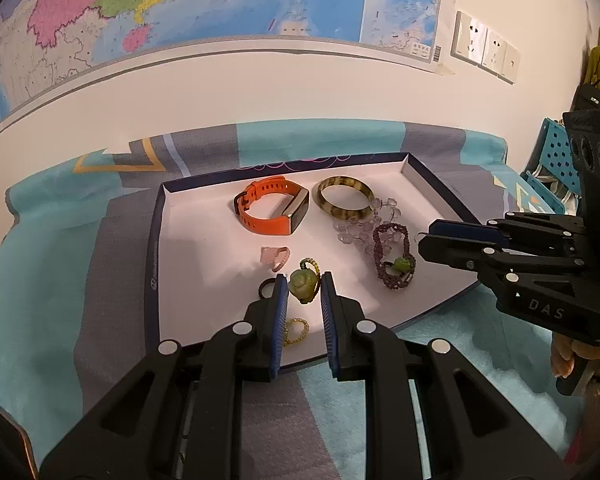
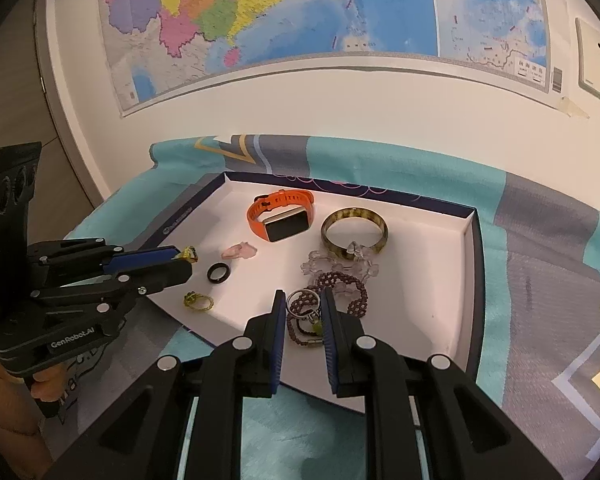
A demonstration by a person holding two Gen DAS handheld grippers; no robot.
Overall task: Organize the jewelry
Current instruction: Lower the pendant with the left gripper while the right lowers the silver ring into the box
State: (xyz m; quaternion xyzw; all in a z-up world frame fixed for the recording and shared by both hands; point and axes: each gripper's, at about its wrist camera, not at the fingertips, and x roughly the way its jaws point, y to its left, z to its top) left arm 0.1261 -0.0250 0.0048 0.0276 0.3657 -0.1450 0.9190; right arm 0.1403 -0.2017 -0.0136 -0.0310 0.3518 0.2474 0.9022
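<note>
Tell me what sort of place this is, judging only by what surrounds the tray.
Probably a room in a home, perhaps a bedroom or study. A large colourful paper wall map is taped above white wall sockets, and the shallow white jewelry tray sits on a teal and grey patterned cloth.

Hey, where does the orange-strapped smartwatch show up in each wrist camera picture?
Left wrist view: the orange-strapped smartwatch lies in the far middle of the white-lined tray, screen facing right.
Right wrist view: the watch lies far centre-left in the tray, screen facing the camera.
Shared landmark: the mottled brown-yellow bangle just right of it.
</note>
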